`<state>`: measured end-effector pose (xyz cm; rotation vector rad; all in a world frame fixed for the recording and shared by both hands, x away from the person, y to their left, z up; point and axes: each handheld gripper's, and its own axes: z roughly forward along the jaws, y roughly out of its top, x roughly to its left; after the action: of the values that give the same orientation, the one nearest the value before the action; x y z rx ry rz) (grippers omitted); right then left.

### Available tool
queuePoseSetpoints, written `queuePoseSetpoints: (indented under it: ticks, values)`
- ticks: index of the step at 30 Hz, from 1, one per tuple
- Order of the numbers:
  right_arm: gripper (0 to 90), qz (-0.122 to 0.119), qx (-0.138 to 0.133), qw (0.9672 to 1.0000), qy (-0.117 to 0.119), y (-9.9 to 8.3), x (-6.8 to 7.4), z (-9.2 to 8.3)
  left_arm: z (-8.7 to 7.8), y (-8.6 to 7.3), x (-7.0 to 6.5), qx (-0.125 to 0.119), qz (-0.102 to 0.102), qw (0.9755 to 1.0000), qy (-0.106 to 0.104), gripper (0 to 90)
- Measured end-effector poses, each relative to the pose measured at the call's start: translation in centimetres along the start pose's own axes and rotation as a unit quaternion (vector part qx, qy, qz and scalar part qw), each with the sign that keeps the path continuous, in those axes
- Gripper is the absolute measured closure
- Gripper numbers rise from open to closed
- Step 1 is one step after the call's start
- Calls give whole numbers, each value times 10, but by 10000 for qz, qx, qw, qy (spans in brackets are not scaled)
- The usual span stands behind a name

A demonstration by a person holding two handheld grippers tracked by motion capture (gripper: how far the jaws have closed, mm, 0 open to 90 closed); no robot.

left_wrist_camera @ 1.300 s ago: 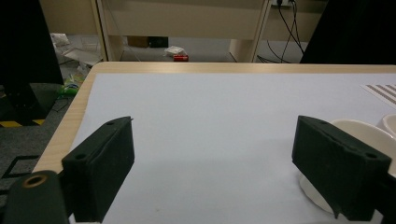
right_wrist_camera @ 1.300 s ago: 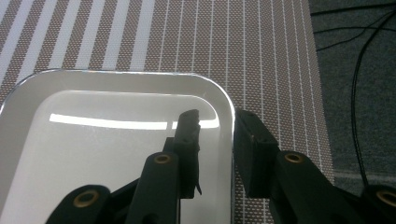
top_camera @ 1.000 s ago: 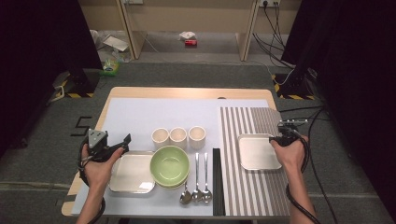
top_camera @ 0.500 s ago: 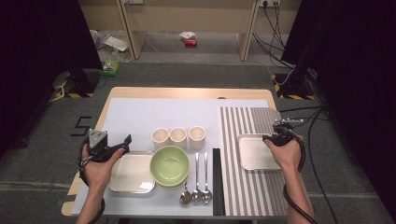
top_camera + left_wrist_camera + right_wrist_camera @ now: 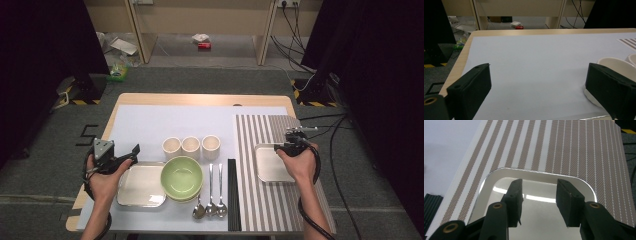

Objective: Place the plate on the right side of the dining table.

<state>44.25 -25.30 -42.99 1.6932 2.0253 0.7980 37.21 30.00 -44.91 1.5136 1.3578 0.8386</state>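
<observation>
Right tray: a pale metal tray (image 5: 272, 163) with rounded corners lies flat on the striped mat (image 5: 265, 135) at the right side of the surface (image 5: 165, 122); in the right gripper view its shiny bottom (image 5: 541, 220) catches bands of light.
Right claw: the right claw (image 5: 295, 142) hangs over the tray's far right corner; its jaws have just been opening and now stand apart over the tray's inside, with nothing between them (the pads touch no rim that can be seen). The right gripper view shows both black jaws (image 5: 539, 202) above the tray floor, the far rim just beyond their tips.
Striped mat: brown and white stripes run away from the person; the mat covers the right part of the surface, and the tray sits wholly on it.
Chopsticks: a dark bundle (image 5: 231, 192) lies along the mat's left edge.
Spoons: two metal spoons (image 5: 215, 192) lie just left of the chopsticks, bowls toward the person.
Green bowl: a green bowl (image 5: 182, 176) rests left of the spoons, overlapping the left tray (image 5: 141, 186).
Cups: three cream cups (image 5: 191, 146) stand in a row beyond the bowl.
Left claw: the left claw (image 5: 131, 151) is held above the left tray's far left corner, jaws wide apart and empty; in the left gripper view (image 5: 539, 95) they frame bare surface, with a cup (image 5: 614, 67) behind the right-hand jaw.
</observation>
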Motion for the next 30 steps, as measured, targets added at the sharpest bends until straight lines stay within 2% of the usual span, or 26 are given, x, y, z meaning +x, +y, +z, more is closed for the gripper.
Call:
queuePoseSetpoints:
  ticks: [15,30]
  values:
    - [582,-127,-2,9998,162,3,19,-2,1,-1,-1,52,55,10000,3,59]
    - [594,-256,71,9992,291,7,38,2,1,0,-1,31,27,10000,-3,60]
